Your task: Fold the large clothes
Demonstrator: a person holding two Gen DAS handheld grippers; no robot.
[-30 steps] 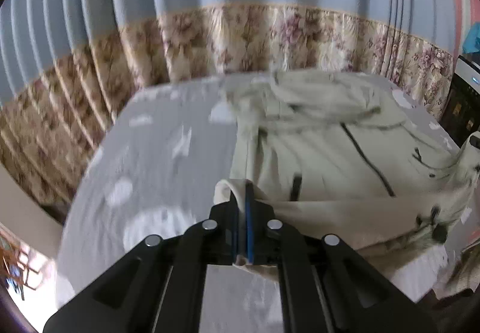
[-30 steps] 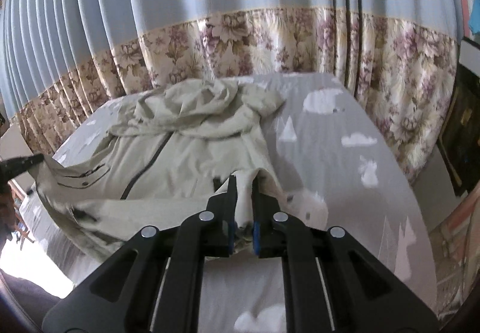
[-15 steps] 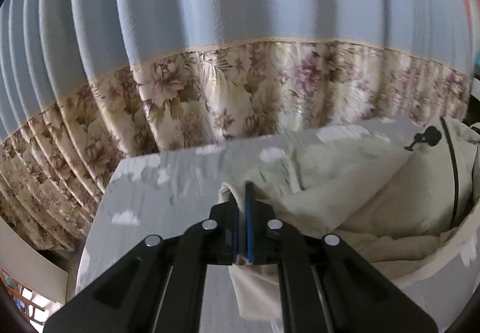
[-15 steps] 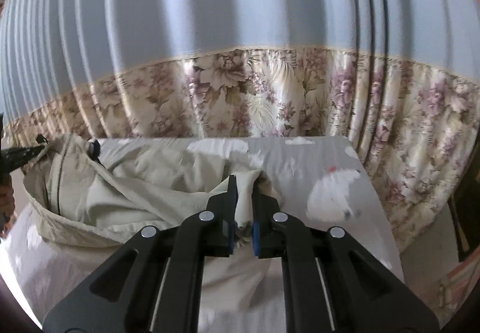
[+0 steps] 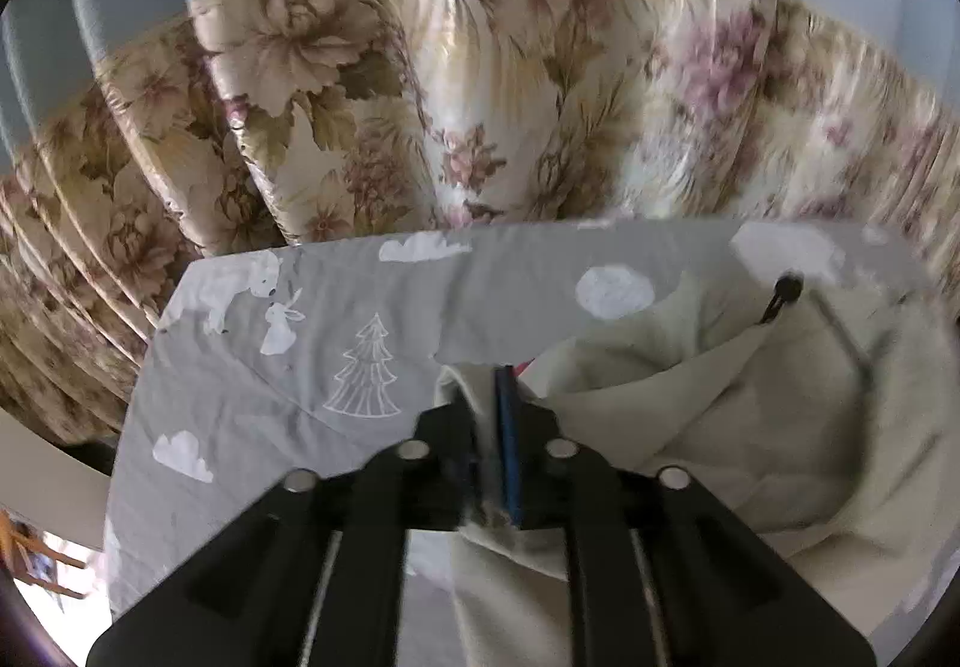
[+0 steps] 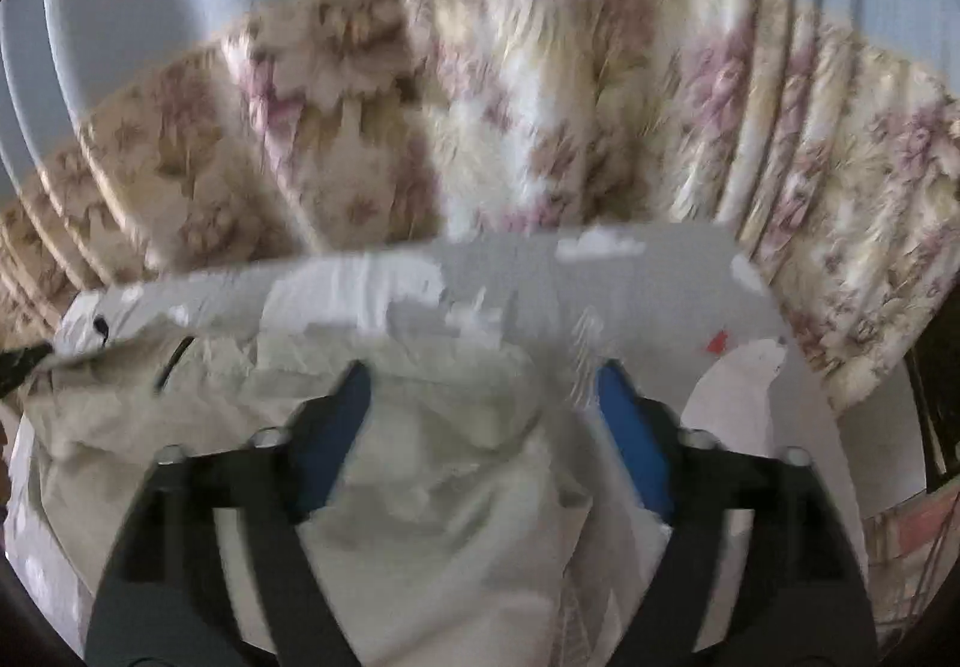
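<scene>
Two hand-held grippers, two different states. Your left hand-held gripper [image 5: 489, 397] is pinched tight on a fold of the cream jacket [image 5: 720, 427]; cloth pokes up between the blue pads, no gap showing. Your right hand-held gripper [image 6: 483, 397] has its jaws spread wide, blue pads [image 6: 336, 427] far apart, nothing clamped. The jacket [image 6: 432, 487] lies bunched between and beneath the right fingers; whether the pads touch it, you cannot tell, the view is blurred.

Just past the left fingers, the jacket spreads right in loose, doubled-over layers. A dark zipper pull [image 5: 783, 292] sits on its far edge, a dark zipper line running down from there.

The jacket rests on a bed under a grey sheet [image 5: 270, 367] printed with white clouds, a tree outline and rabbits. Bare sheet lies left of the left hand-held gripper and beyond the jacket.

Behind the bed hangs a curtain [image 5: 480, 96]: floral cream band low, plain blue above.
</scene>
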